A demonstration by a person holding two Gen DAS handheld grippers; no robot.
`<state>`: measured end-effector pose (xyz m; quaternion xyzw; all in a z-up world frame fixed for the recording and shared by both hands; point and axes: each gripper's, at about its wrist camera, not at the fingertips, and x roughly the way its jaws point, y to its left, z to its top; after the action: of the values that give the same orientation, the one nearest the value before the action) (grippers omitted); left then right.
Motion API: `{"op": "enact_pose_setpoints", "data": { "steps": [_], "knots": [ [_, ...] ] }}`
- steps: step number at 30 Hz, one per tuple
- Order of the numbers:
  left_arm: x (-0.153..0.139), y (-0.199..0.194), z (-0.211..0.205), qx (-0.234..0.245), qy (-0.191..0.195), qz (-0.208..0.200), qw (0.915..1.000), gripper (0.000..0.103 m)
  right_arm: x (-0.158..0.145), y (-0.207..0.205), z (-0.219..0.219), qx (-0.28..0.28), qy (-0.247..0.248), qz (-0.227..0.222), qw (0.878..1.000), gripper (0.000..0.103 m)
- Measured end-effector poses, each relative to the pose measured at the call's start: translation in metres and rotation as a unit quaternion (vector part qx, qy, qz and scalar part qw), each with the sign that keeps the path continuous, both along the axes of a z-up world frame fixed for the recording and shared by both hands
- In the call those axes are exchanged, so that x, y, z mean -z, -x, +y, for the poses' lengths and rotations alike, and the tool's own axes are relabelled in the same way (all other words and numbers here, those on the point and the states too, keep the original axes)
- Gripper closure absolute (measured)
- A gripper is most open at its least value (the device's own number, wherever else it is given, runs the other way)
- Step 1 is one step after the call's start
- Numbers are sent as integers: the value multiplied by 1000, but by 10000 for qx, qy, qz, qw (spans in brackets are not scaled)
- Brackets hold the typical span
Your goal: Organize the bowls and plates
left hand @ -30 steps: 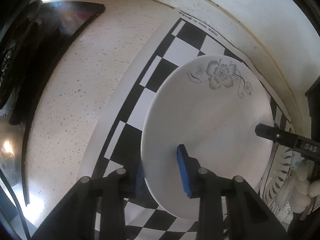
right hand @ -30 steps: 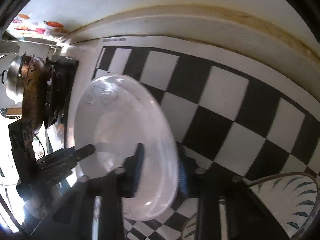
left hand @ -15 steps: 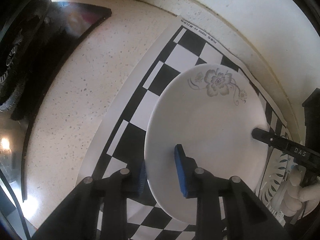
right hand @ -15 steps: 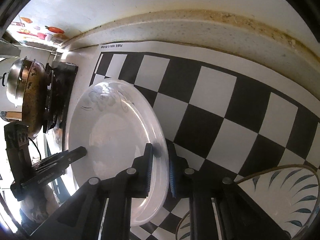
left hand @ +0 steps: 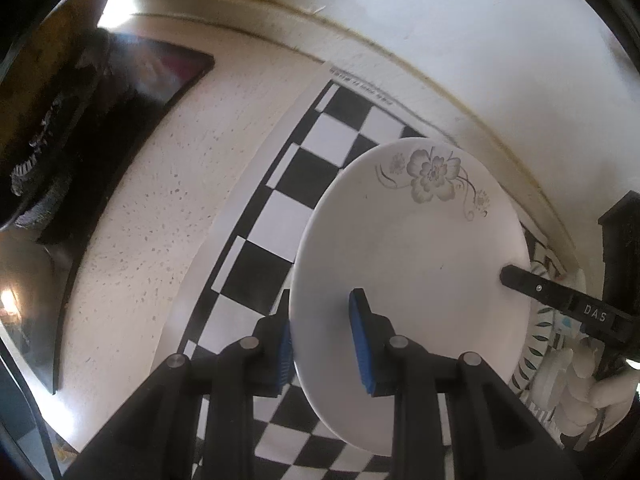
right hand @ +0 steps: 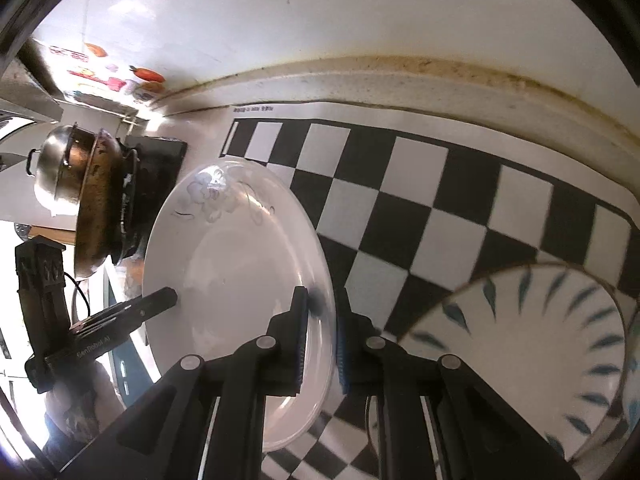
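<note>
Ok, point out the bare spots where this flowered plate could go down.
Bare checkered mat between the flowered plate and back wall; bare speckled counter between mat and stove. Crowded by the leaf-patterned bowl on the mat's right.

The right gripper (right hand: pixel 320 332) pinches the near right rim of a white floral round plate (right hand: pixel 232 280) above the black-and-white checkered mat (right hand: pixel 420 208); a blue-leaf patterned bowl (right hand: pixel 540 352) sits right.

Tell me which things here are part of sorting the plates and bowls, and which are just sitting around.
Part of the job:
- white flower plate, gripped at opposite rims by left gripper and right gripper
- leaf-pattern bowl

Just lying about:
- checkered mat
- steel pot
- dark pan
- stove
</note>
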<state>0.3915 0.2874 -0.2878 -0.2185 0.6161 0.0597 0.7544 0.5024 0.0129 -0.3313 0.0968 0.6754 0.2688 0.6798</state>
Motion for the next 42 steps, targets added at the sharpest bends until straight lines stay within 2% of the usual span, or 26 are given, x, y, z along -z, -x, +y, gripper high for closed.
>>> {"op": "enact_pose_setpoints", "data": {
  "steps": [13, 24, 32, 42],
  "knots": [
    [-66, 44, -49, 582, 4, -337, 9977, 79, -60, 73, -63, 556, -135, -306, 9979, 89],
    [-87, 82, -111, 1323, 34, -446, 9902, 79, -90, 170, -146, 1210, -180, -401, 9917, 89],
    [-76, 115, -155, 1829, 135, -319, 9825, 79, -83, 248, -194, 1552, -96, -300, 9874, 89],
    [-34, 138, -202, 2391, 38, 134, 9709, 79, -33, 310, -234, 1911, -49, 125, 9815, 89]
  ]
}}
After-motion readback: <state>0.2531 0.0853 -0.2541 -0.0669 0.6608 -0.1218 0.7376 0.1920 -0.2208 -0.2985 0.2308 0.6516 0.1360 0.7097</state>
